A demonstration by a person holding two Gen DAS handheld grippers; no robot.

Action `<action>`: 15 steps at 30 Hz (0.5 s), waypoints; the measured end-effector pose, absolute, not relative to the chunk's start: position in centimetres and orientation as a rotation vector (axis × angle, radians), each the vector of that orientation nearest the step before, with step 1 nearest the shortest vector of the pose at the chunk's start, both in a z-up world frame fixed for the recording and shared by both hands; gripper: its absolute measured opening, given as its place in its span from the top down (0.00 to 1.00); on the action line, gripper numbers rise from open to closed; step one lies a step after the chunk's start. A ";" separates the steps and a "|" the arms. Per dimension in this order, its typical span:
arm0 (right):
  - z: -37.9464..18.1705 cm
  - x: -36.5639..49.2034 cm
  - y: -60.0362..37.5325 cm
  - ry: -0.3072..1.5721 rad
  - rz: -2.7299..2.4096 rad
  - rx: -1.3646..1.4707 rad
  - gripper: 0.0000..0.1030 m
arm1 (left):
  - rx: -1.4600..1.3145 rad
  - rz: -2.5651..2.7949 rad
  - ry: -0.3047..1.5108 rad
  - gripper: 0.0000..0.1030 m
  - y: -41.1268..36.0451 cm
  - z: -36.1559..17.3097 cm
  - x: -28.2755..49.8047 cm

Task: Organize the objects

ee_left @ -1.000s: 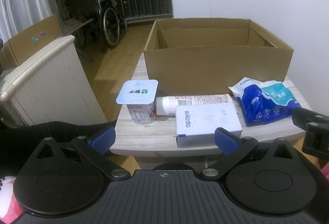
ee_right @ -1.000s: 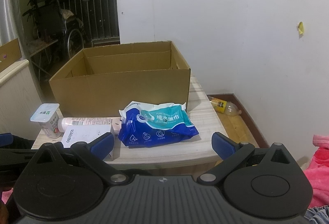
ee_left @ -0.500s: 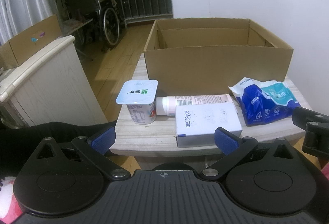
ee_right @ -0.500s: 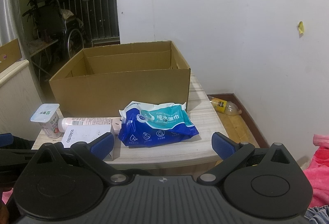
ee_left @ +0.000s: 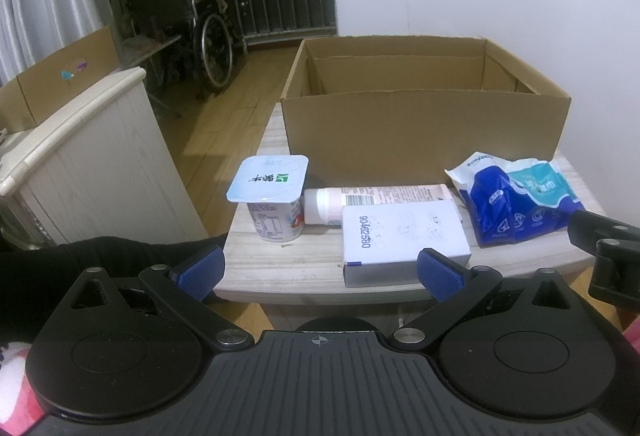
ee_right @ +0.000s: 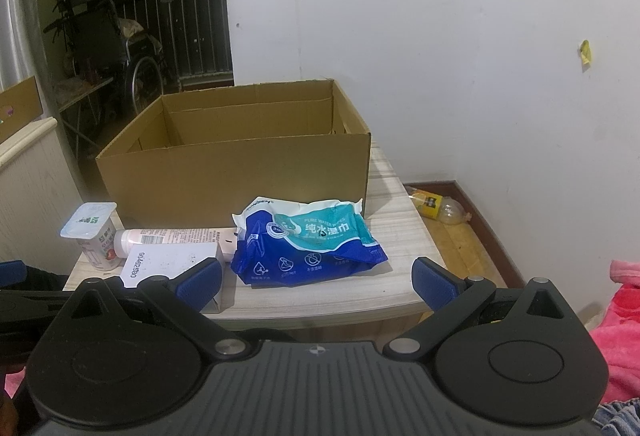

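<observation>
An open cardboard box [ee_left: 424, 133] [ee_right: 236, 171] stands at the back of a small table [ee_left: 304, 264] [ee_right: 400, 232]. In front of it, left to right: a yogurt cup [ee_left: 274, 203] [ee_right: 94, 234], a pink-white tube [ee_left: 376, 197] [ee_right: 172, 238] lying on its side, a white carton [ee_left: 400, 236] [ee_right: 168, 262], and a blue wet-wipes pack [ee_left: 520, 207] [ee_right: 308, 246]. My left gripper [ee_left: 322, 274] is open and empty at the table's front edge, before the carton. My right gripper [ee_right: 316, 282] is open and empty, before the wipes pack.
A white cabinet [ee_left: 80, 159] stands left of the table. A wheelchair [ee_left: 200, 31] and railing are farther back. A plastic bottle [ee_right: 438, 205] lies on the floor by the right wall. Pink cloth [ee_right: 616, 332] is at the lower right.
</observation>
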State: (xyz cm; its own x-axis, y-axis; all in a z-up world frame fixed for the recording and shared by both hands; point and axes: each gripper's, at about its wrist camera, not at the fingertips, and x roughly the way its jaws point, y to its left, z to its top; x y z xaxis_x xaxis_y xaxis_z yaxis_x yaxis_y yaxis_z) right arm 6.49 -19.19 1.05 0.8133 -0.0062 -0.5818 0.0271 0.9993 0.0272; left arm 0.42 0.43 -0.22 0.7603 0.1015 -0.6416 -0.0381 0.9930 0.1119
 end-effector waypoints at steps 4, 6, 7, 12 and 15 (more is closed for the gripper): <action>1.1 6.5 -19.2 0.621 -0.018 0.036 0.00 | 0.091 0.077 0.703 0.00 0.5 -0.2 0.4; 1.1 6.5 -19.2 0.621 -0.017 0.036 0.00 | 0.091 0.077 0.702 0.00 0.5 -0.2 0.4; 1.1 6.5 -19.2 0.621 -0.017 0.036 0.00 | 0.090 0.076 0.702 0.00 0.5 -0.2 0.4; 1.1 6.5 -19.2 0.622 -0.018 0.036 0.00 | 0.089 0.075 0.703 0.00 0.5 -0.2 0.4; 1.0 6.5 -19.2 0.623 -0.018 0.039 0.00 | 0.090 0.075 0.704 0.00 0.6 -0.1 0.4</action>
